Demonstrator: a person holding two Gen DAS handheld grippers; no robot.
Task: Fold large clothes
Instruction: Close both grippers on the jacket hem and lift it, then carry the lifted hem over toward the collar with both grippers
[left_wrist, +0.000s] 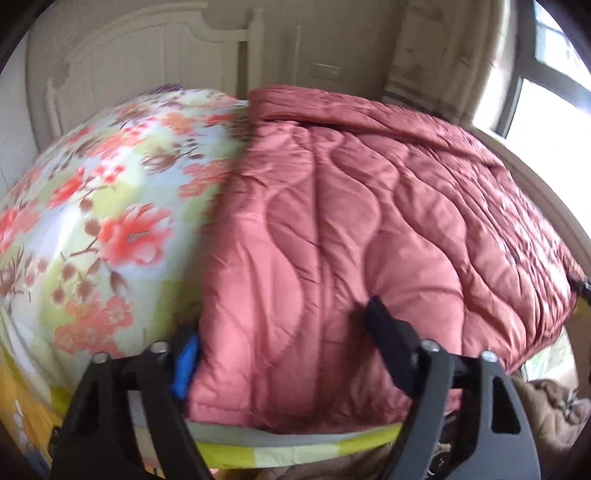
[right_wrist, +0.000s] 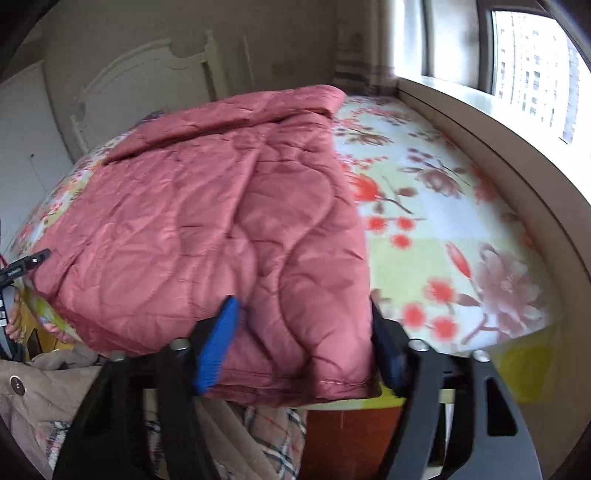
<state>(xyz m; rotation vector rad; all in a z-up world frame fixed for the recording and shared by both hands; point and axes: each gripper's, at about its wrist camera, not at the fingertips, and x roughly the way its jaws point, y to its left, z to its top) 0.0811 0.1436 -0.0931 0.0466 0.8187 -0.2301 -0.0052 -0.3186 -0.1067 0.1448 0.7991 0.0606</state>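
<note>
Pink quilted jacket (left_wrist: 351, 229) on the bed (right_wrist: 443, 229): both tongs (left_wrist: 284, 332) (right_wrist: 306, 325) open, straddling its near corners; grab deep, lift evenly.

floral bedsheet (right_wrist: 443, 229) | white headboard (left_wrist: 147, 48) | window (right_wrist: 524, 62) | plaid cloth (right_wrist: 280, 435)

My left tongs (left_wrist: 284, 328) are spread wide, fingers well apart and level. My right tongs (right_wrist: 303, 332) are spread the same way, both pointing forward.
</note>
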